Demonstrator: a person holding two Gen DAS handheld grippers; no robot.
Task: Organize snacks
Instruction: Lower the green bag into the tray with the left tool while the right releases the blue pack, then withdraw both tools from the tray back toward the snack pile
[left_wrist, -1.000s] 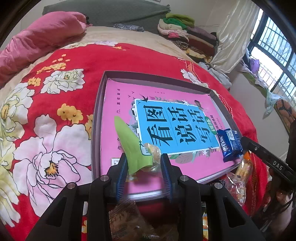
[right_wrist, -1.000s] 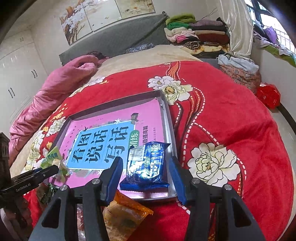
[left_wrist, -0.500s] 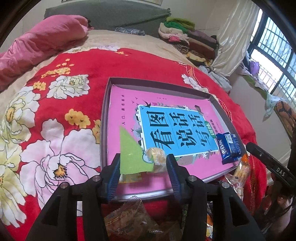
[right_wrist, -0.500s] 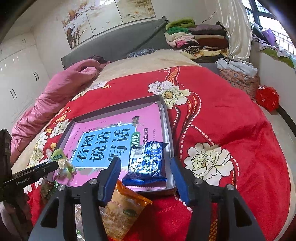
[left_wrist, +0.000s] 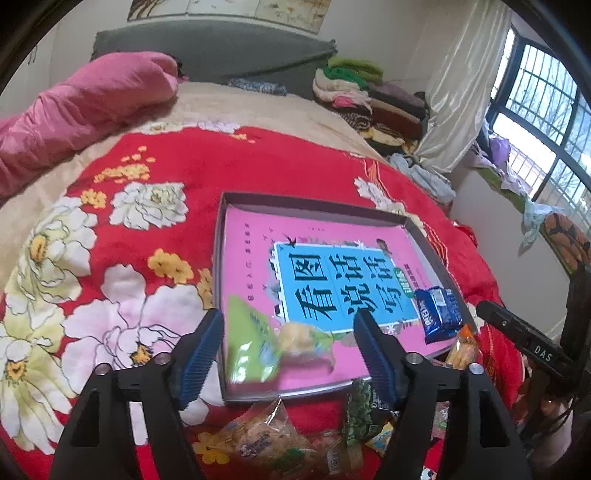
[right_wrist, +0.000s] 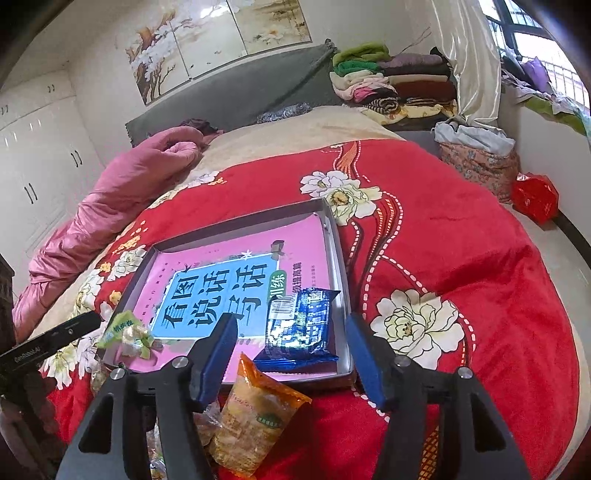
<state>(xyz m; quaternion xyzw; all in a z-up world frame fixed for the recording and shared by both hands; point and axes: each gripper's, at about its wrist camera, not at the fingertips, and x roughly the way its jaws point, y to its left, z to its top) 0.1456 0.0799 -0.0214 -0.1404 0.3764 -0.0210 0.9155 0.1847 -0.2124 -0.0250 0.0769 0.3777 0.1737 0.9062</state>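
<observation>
Left gripper (left_wrist: 288, 336) jaws spread, just opening; green snack packet (left_wrist: 258, 347) lying loose in tray (left_wrist: 221, 236), lower centre. Right gripper (right_wrist: 290, 341) jaws spread, just opening; blue biscuit packet (right_wrist: 299, 328) untouched between.

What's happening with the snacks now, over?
Left gripper open, green snack dropped in tray. Right gripper open, blue snack released. Nothing blocking.

Bed blanket (right_wrist: 443, 258), right half of frame: plush red cloth, slight sheen. Tray (right_wrist: 341, 266), centre: dull grey metal rim. Book cover (right_wrist: 236, 258) inside it: glossy pink paper. Blue snack packet (right_wrist: 301, 325), orange packet (right_wrist: 255, 413): shiny crinkled plastic film. Tongs' pads (right_wrist: 218, 354): ribbed blue.
</observation>
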